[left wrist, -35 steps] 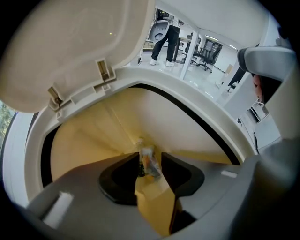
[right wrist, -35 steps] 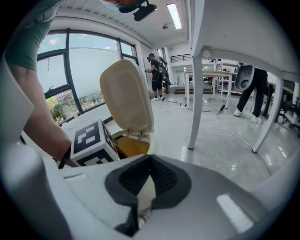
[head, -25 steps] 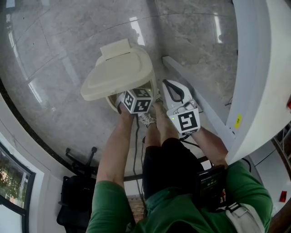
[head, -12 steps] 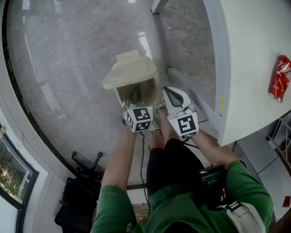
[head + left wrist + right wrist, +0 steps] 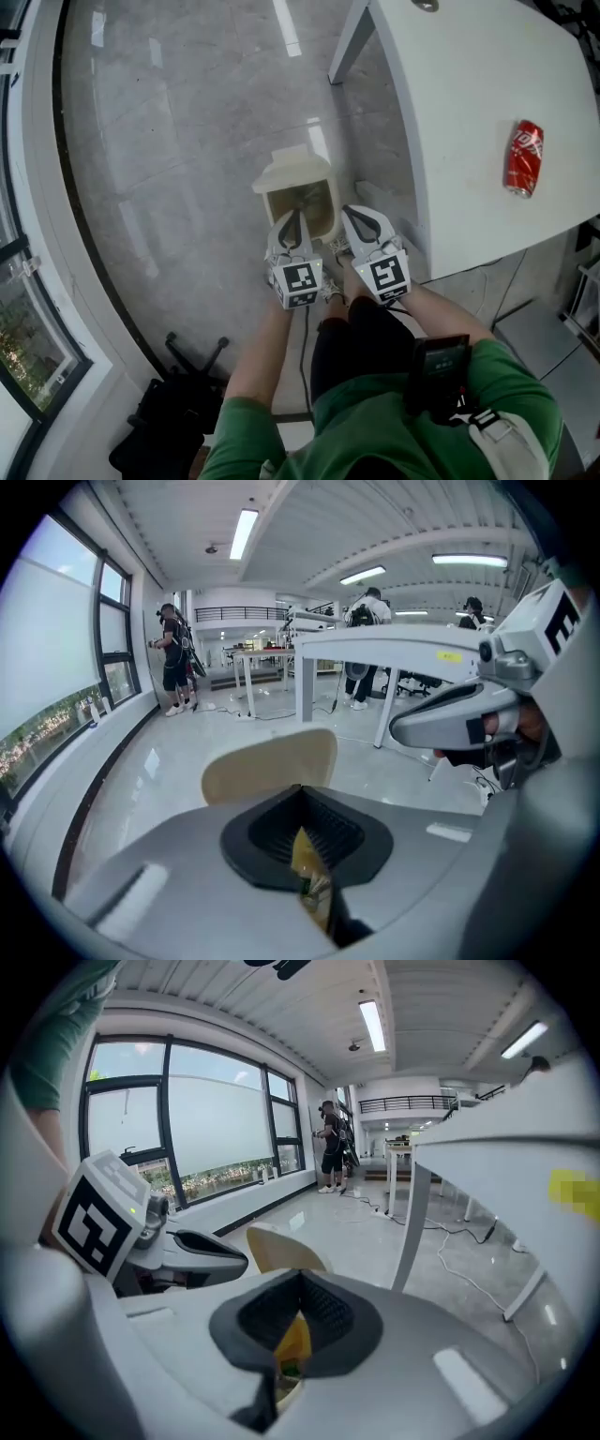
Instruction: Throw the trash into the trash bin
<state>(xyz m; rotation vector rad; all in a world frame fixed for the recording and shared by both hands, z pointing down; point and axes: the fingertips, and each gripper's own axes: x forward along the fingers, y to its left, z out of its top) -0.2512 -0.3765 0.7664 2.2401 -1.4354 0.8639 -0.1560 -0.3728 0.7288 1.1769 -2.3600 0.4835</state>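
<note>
- While hanging just over the open trash bin [image 5: 292,174] on the floor, got jaws pressed together on left gripper [image 5: 293,217] and right gripper [image 5: 352,214].
- Spotted red soda can [image 5: 523,157] lying on white desk [image 5: 459,103], well apart from bin.

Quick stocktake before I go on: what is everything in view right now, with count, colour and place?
trash bin: one, cream, lid up, on the floor by the table, just ahead of both grippers
table: one, white, at the right
can: one, red, lying on the table
floor: grey, glossy tiles
black object: one, on the floor at lower left; cannot tell what it is
people: at least three, dark clothes, far across the hall
left gripper: white, jaws together, over the bin's near rim
right gripper: white, jaws together, beside the left one
sleeves: two, green
device: one, black, on the chest
</note>
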